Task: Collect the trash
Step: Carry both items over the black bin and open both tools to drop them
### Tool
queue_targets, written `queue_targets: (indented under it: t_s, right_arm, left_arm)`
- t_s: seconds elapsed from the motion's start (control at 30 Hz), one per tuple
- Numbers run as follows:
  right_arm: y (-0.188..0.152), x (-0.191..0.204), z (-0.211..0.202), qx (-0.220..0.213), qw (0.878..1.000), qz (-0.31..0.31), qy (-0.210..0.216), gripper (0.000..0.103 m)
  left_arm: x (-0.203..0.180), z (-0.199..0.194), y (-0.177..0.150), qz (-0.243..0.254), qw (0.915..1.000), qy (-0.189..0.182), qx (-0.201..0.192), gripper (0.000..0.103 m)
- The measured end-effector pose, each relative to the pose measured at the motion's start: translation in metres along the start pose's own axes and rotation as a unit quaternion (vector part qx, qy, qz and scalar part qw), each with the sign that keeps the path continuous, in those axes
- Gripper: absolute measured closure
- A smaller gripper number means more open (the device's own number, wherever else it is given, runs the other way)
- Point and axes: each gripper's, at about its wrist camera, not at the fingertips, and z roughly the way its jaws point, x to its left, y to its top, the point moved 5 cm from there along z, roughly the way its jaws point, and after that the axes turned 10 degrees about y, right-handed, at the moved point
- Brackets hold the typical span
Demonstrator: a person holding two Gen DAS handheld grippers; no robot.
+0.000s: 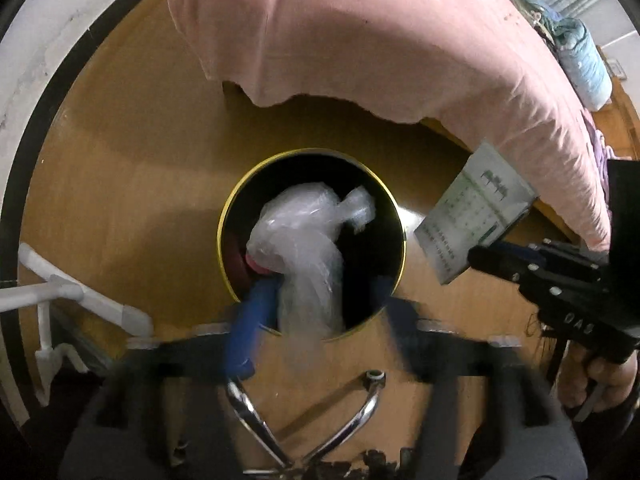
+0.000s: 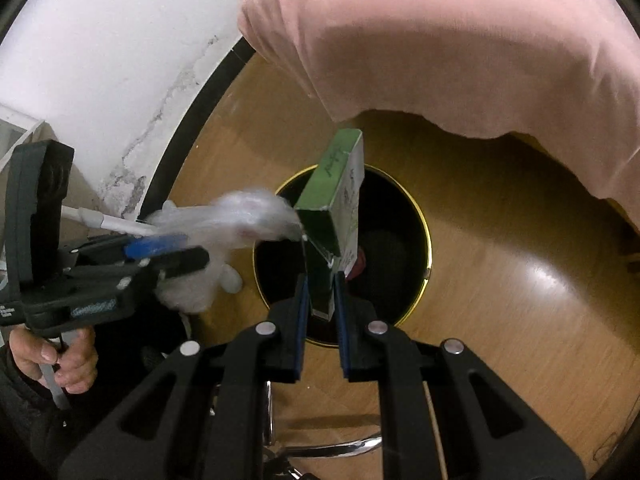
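Observation:
A round black trash bin with a gold rim (image 1: pixel 224 216) (image 2: pixel 427 240) stands on the wooden floor. A crumpled clear plastic bag (image 1: pixel 304 240) (image 2: pixel 232 224) hangs over the bin's opening at my left gripper (image 1: pixel 316 296) (image 2: pixel 180 252). The left view is blurred; its fingers look spread apart with the bag between them, and in the right wrist view the two fingers lie close beside the bag. My right gripper (image 2: pixel 320 292) (image 1: pixel 486 256) is shut on a green and white carton (image 2: pixel 332 208) (image 1: pixel 472 220), held above the bin's edge.
A pink bedsheet (image 1: pixel 360 32) (image 2: pixel 460 40) hangs over the bed edge just behind the bin. A white wall with a black baseboard (image 2: pixel 192 120) is at the left. A white rack (image 1: pixel 60 300) stands at left. Chrome chair legs (image 1: pixel 360 412) lie near me.

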Motion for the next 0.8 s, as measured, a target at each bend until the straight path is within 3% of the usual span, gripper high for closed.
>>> queue_targets:
  t_s: [0.2, 0.4, 0.47, 0.53, 0.7, 0.8]
  right_arm:
    - [-0.004, -0.002, 0.009, 0.012, 1.0, 0.002, 0.004, 0.09]
    - [-0.001, 0.008, 0.018, 0.024, 1.0, -0.006, 0.012, 0.09]
    - [-0.001, 0.012, 0.018, 0.026, 1.0, -0.007, 0.011, 0.079]
    - [0.0, 0.019, 0.01, 0.014, 1.0, -0.011, 0.009, 0.027]
    - [0.007, 0.048, -0.019, -0.017, 0.999, -0.042, 0.004, 0.027]
    - [0.013, 0.079, -0.046, -0.041, 0.996, -0.079, -0.004, 0.027]
  left_arm:
    - [-0.006, -0.002, -0.001, 0.004, 1.0, 0.0, -0.008, 0.028]
    - [-0.005, -0.032, 0.001, 0.0, 0.9994, 0.013, -0.03, 0.022]
    - [-0.007, -0.049, 0.001, 0.006, 0.9986, 0.025, -0.047, 0.022]
    - [-0.007, -0.07, -0.002, 0.012, 0.9972, 0.036, -0.065, 0.018]
    - [-0.008, -0.134, -0.014, 0.022, 0.991, 0.059, -0.118, 0.016]
    - [-0.005, -0.188, -0.027, 0.026, 0.9827, 0.08, -0.165, 0.012]
